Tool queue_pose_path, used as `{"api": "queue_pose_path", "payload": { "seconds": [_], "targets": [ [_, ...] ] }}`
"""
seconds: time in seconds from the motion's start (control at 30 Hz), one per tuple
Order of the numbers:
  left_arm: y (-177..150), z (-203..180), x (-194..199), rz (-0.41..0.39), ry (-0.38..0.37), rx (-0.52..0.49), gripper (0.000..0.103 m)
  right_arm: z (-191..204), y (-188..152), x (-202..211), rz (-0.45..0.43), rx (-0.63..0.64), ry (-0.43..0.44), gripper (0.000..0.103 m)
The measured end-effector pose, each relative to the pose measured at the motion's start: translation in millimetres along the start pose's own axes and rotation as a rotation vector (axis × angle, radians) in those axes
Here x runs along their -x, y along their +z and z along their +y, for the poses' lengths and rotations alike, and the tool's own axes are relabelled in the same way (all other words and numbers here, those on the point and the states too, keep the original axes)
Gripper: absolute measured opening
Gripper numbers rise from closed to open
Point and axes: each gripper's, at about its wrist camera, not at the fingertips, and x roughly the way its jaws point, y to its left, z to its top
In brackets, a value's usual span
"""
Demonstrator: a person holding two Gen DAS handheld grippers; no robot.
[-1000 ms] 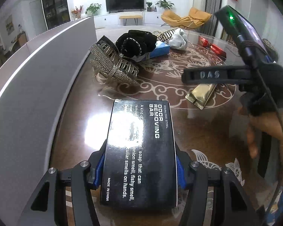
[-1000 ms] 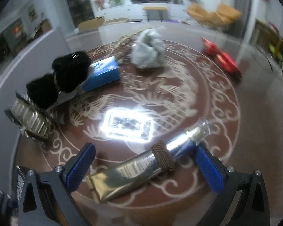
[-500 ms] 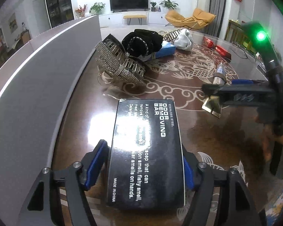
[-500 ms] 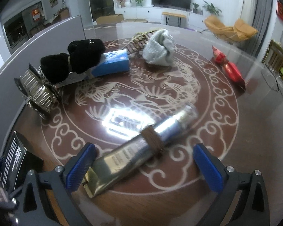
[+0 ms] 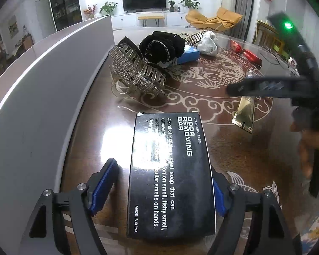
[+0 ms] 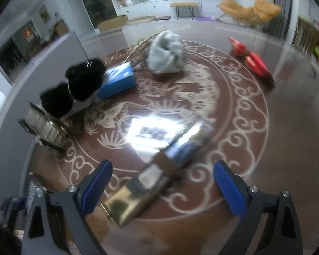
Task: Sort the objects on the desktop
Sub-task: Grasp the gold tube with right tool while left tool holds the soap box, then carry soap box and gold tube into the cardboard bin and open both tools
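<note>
A black "odor removing bar" box (image 5: 170, 170) lies flat on the brown table between the fingers of my left gripper (image 5: 161, 187). The left finger stands clear of the box; the right finger is at its edge, so the gripper is open. My right gripper (image 6: 161, 187) is open over a gold tube (image 6: 151, 176) with a brown band, which lies diagonally between its blue pads without touching them. The tube (image 5: 244, 112) and the right gripper body (image 5: 287, 87) also show in the left wrist view.
A grey wall panel (image 5: 42, 89) runs along the table's left edge. Rhinestone hair claws (image 5: 136, 72), black furry items (image 5: 161, 46), a blue box (image 6: 119, 80), a grey cloth bundle (image 6: 165, 53) and red packets (image 6: 253, 61) lie further back.
My left gripper has opened off the black box, which now lies on the table. My right gripper has moved closer over the gold tube.
</note>
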Motion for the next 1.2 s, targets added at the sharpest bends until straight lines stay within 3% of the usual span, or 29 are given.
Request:
{"api": "queue_pose_path", "payload": {
  "seconds": [0.07,0.1,0.17,0.2,0.3,0.73,0.9,1.2],
  "targets": [
    [1,0,0,0.008,0.001,0.003,0.078,17,-1,-2,-0.002,0.045,-0.062,0.095],
    [1,0,0,0.010,0.000,0.004,0.076,22,-6,-2,-0.013,0.061,-0.090,0.090],
    [2,0,1,0.000,-0.005,0.003,0.058,24,-11,3,-0.038,0.063,-0.088,0.073],
    [3,-2,2,-0.006,0.001,-0.006,0.058,24,-13,6,-0.051,0.068,-0.087,0.051],
    [2,1,2,-0.015,-0.016,0.004,0.057,16,-17,13,-0.063,0.062,-0.056,0.032],
    [-3,3,42,-0.085,-0.081,0.019,0.057,-51,-48,82,-0.085,-0.008,0.206,0.030],
    [3,3,59,-0.112,-0.112,0.023,0.057,-55,-50,97,-0.077,0.017,0.218,0.030],
    [6,15,95,-0.182,-0.133,0.050,0.057,-27,-47,127,-0.130,0.091,0.220,0.030]
  ]
}}
